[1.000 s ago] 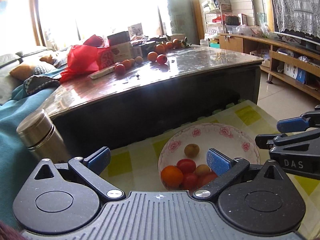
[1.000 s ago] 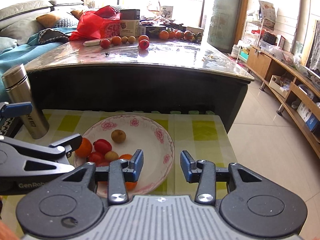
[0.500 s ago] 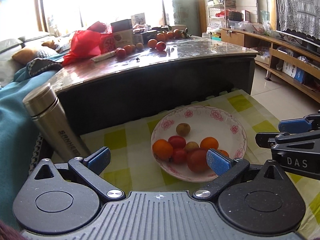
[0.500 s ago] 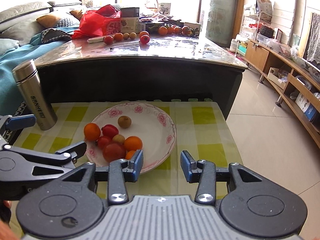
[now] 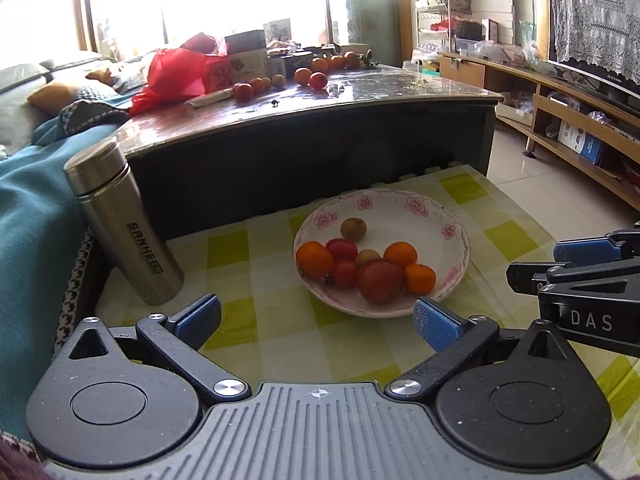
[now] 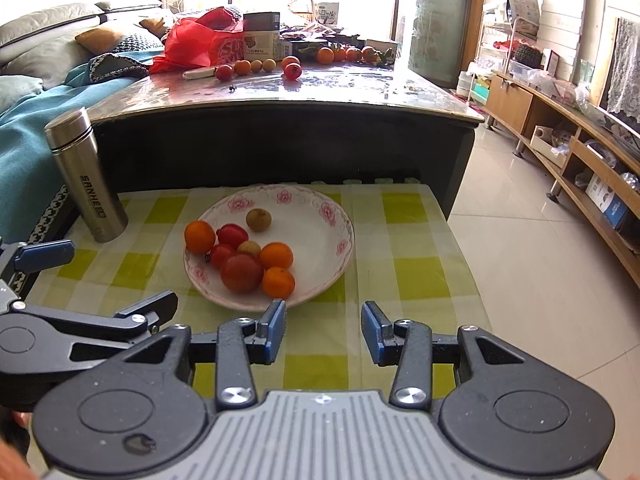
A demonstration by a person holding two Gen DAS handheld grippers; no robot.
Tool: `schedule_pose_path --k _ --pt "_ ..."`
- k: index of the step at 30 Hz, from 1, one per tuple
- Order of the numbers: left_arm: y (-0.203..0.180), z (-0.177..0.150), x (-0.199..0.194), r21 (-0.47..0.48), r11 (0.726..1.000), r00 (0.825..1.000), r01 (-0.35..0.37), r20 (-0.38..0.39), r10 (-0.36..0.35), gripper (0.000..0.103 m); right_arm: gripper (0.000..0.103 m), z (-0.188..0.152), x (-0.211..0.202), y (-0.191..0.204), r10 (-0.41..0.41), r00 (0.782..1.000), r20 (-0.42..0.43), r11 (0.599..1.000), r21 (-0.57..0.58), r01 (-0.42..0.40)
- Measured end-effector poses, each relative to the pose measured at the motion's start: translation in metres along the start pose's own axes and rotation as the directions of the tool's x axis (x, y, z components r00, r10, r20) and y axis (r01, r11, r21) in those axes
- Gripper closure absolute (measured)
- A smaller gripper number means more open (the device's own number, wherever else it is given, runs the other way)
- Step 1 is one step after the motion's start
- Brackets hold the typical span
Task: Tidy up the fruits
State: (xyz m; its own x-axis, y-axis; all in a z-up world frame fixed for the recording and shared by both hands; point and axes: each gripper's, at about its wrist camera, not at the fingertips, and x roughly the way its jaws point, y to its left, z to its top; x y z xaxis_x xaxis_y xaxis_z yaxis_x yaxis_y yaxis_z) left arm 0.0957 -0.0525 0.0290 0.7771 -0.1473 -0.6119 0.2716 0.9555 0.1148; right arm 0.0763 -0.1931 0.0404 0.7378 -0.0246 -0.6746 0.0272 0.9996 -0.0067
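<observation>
A white floral plate [image 5: 452,248] [image 6: 320,252] rests on a green-checked cloth and holds several fruits: oranges [image 5: 314,259] [image 6: 199,236], small red tomatoes [image 5: 341,249], a large red fruit [image 5: 379,280] [image 6: 241,272] and a brown longan [image 5: 353,229] [image 6: 258,219]. More fruit [image 5: 318,80] [image 6: 292,70] lies on the dark coffee table behind. My left gripper [image 5: 316,320] is open and empty, just short of the plate's near rim. My right gripper [image 6: 324,332] is open and empty too, near the plate's front right edge.
A steel flask [image 5: 124,224] [image 6: 86,176] stands left of the plate. A red bag [image 5: 180,72] and boxes sit on the coffee table [image 5: 360,104]. A sofa with a teal blanket [image 5: 32,200] lies left; tiled floor and a wooden TV bench [image 6: 580,160] lie right.
Both grippers have drawn back and risen from over the plate, so the whole plate and the flask now show in front of them. Both stay open.
</observation>
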Motion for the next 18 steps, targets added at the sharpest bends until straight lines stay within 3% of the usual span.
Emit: schedule_pose_path --k 18 --pt "-0.004 -0.027 -0.028 -0.027 1.000 0.999 0.002 -0.038 -0.003 0.000 0.056 -0.036 -0.030 0.003 0.014 0.998 -0.056 0.999 0.046 -0.012"
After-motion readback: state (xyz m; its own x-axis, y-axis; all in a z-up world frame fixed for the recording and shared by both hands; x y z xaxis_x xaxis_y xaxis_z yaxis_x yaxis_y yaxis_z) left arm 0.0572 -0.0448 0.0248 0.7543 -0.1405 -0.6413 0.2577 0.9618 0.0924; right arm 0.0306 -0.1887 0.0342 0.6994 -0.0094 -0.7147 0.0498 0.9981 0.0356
